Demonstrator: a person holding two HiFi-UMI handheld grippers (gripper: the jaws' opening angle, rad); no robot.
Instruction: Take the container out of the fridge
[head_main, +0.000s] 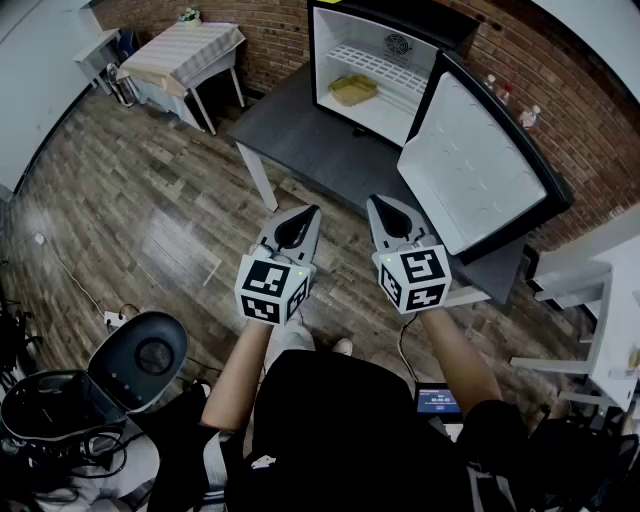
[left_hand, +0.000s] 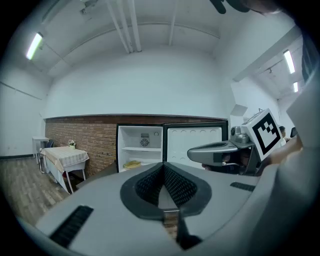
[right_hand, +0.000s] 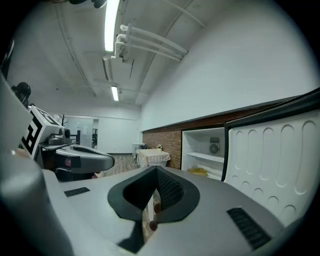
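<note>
A small fridge (head_main: 372, 70) stands open on a dark table (head_main: 300, 135), its door (head_main: 470, 170) swung out to the right. Inside, on the lower shelf, sits a yellow container (head_main: 352, 90), also visible in the left gripper view (left_hand: 132, 164) and the right gripper view (right_hand: 198, 171). My left gripper (head_main: 307, 212) and right gripper (head_main: 380, 205) hover side by side in front of the table, well short of the fridge. Both are shut with nothing between their jaws.
A small table with a striped cloth (head_main: 185, 50) stands at the back left. A brick wall (head_main: 270, 30) runs behind the fridge. A grey bin-like device (head_main: 140, 360) sits on the wooden floor at lower left. White furniture (head_main: 600, 300) stands at the right.
</note>
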